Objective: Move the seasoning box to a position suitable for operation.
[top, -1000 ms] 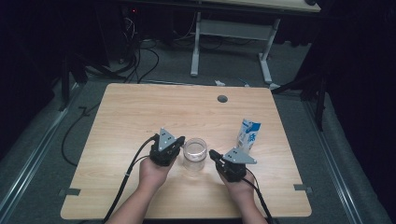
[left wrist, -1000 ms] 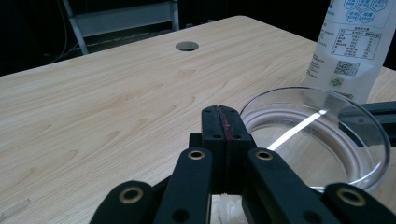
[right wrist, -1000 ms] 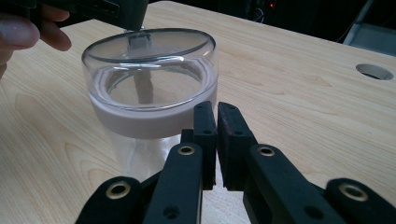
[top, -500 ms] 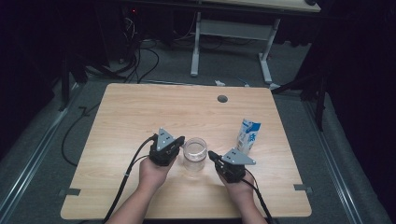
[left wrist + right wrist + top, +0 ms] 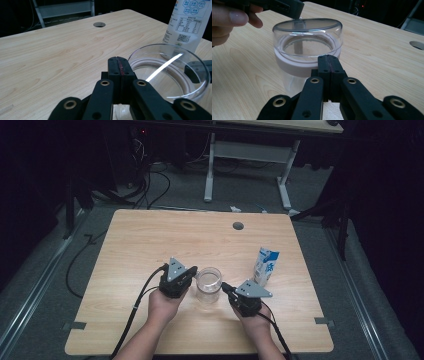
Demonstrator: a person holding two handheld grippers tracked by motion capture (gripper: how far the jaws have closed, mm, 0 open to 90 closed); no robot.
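Note:
A clear round jar (image 5: 208, 284) with a white band stands open-topped on the wooden table (image 5: 150, 240), near its front middle. My left gripper (image 5: 192, 270) is shut and empty, with its tip at the jar's left rim. My right gripper (image 5: 225, 286) is also shut and empty, pointing at the jar's right side from close by. In the left gripper view the shut jaws (image 5: 119, 62) sit just beside the jar's rim (image 5: 172, 50). In the right gripper view the shut jaws (image 5: 329, 61) point at the jar (image 5: 308, 47), and the left gripper (image 5: 287, 6) and a hand (image 5: 229, 18) show beyond.
A blue-and-white carton (image 5: 265, 266) stands upright right of the jar, just beyond my right gripper; it is also behind the jar in the left gripper view (image 5: 186, 22). A round cable hole (image 5: 238, 226) lies near the table's far edge. Cables trail from both grippers off the front edge.

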